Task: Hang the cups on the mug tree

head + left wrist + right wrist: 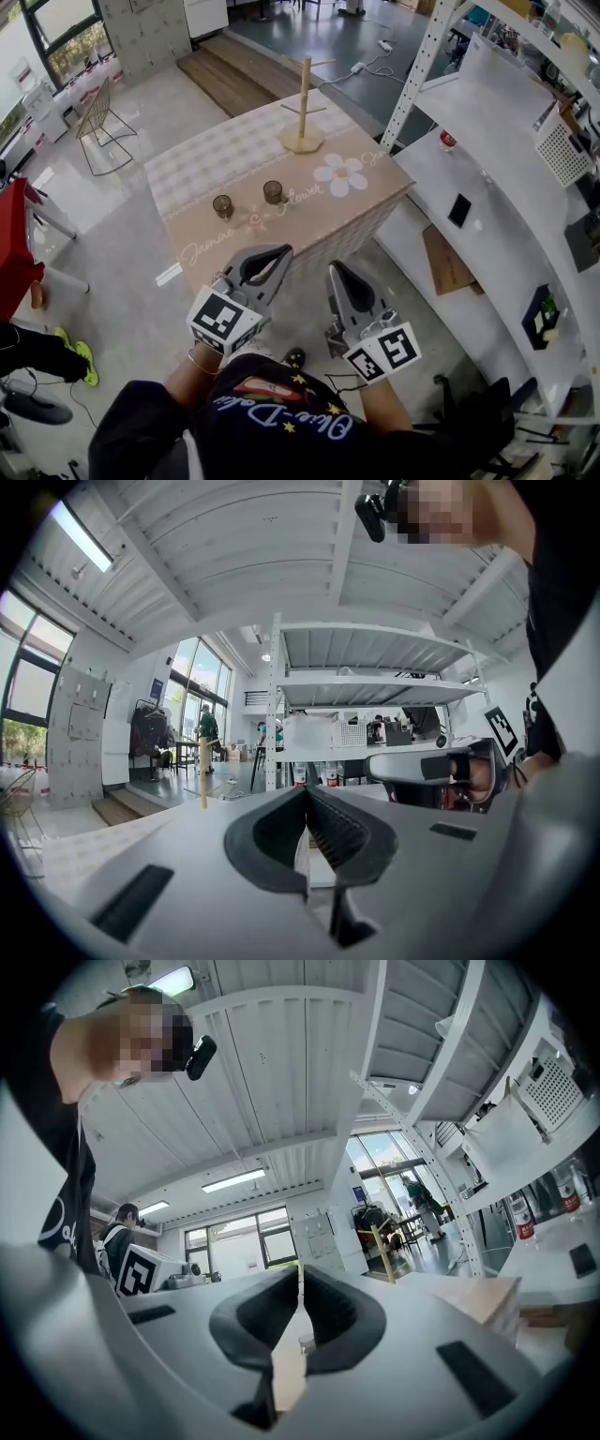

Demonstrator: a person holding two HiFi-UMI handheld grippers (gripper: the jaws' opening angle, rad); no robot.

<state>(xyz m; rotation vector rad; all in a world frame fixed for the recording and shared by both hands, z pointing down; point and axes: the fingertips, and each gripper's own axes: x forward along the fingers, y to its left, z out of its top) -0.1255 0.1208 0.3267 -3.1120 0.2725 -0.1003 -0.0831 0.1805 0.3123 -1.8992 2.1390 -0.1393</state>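
Observation:
A wooden mug tree [302, 101] stands bare at the far side of the cloth-covered table [366, 202]. Two dark glass cups [223, 206] [274, 192] sit upright side by side nearer me, apart from the tree. Both grippers are held close to my body, off the table's near edge. My left gripper [283, 250] is shut and holds nothing, and its tips meet in the left gripper view [307, 791], where the tree's post [202, 772] shows far off. My right gripper [335, 268] is also shut and holds nothing [300, 1269]. No cup is touched.
A white shelving rack [487, 187] runs along the right of the table, with a dark phone [459, 209] on its shelf. A red chair [14, 246] and a wire chair [98, 112] stand on the floor at left. A wooden platform [230, 75] lies beyond the table.

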